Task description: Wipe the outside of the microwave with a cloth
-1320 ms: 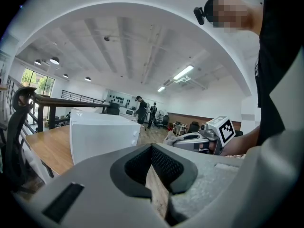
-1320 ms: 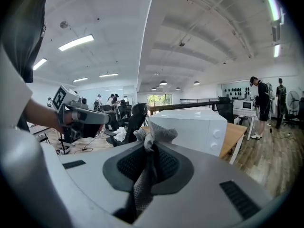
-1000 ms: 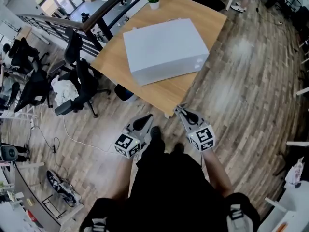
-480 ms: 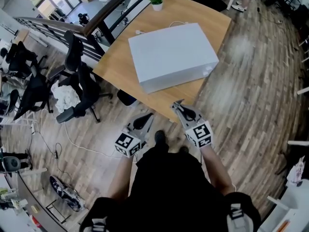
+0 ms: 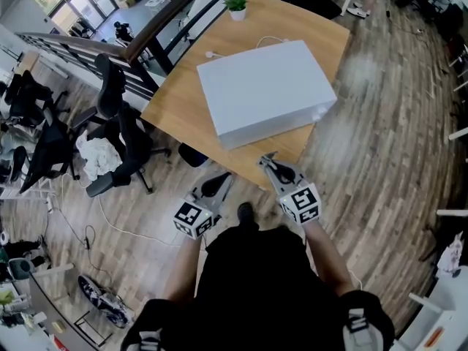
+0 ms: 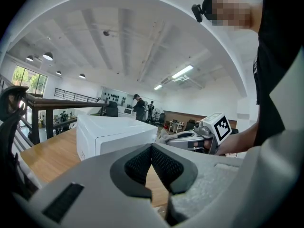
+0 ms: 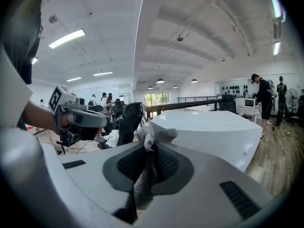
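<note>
The white microwave (image 5: 265, 90) (image 6: 111, 133) (image 7: 213, 129) stands on a wooden table (image 5: 179, 101). A grey cloth (image 7: 151, 136) is pinched in my right gripper (image 5: 267, 159) (image 7: 151, 151), which is shut on it and hovers at the table's near edge, just short of the microwave's front. In the head view the cloth shows as a small tuft (image 5: 268, 156) at the tips. My left gripper (image 5: 221, 182) (image 6: 151, 148) is shut with nothing in it, lower and to the left, off the table's edge.
A small potted plant (image 5: 235, 4) sits at the table's far corner, and a white cable (image 5: 241, 44) runs behind the microwave. Black office chairs (image 5: 121, 134) stand left of the table by a railing (image 5: 95, 46). Wooden floor (image 5: 380, 115) stretches to the right.
I have stepped nearer the table, so the microwave sits closer to both grippers. My right gripper has edged up to the table's near edge. Both stay shut.
</note>
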Demonstrator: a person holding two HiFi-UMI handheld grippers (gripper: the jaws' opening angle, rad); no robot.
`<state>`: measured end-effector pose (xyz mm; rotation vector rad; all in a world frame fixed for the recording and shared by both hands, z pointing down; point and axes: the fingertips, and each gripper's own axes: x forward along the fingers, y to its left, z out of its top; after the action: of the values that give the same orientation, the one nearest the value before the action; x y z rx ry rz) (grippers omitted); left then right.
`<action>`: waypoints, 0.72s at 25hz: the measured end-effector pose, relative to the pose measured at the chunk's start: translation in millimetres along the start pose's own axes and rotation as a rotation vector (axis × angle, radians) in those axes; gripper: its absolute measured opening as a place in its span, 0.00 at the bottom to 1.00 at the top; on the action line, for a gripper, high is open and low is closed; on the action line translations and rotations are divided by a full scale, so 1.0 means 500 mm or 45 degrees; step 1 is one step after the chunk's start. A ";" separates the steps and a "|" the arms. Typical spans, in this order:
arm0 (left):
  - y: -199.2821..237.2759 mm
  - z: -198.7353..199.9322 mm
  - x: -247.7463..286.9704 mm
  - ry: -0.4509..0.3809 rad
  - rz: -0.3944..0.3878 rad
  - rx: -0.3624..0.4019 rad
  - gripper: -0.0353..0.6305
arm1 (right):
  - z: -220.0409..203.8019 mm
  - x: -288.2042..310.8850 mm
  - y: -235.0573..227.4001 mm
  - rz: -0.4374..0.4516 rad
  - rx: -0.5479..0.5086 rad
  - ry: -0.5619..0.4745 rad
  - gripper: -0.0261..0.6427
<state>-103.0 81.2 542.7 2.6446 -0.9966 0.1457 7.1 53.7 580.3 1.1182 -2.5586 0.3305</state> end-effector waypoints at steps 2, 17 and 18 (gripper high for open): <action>0.011 0.003 0.001 0.002 -0.002 0.005 0.05 | 0.009 0.014 -0.001 0.003 -0.012 -0.004 0.08; 0.105 0.000 -0.028 0.018 -0.009 -0.010 0.05 | 0.107 0.194 0.018 0.017 -0.113 -0.039 0.08; 0.109 0.000 -0.031 0.019 -0.009 -0.009 0.05 | 0.112 0.204 0.018 0.014 -0.116 -0.040 0.08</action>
<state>-150.5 52.1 553.4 2.6364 -0.9807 0.1599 -76.2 -26.9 567.6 1.0845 -2.5801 0.1980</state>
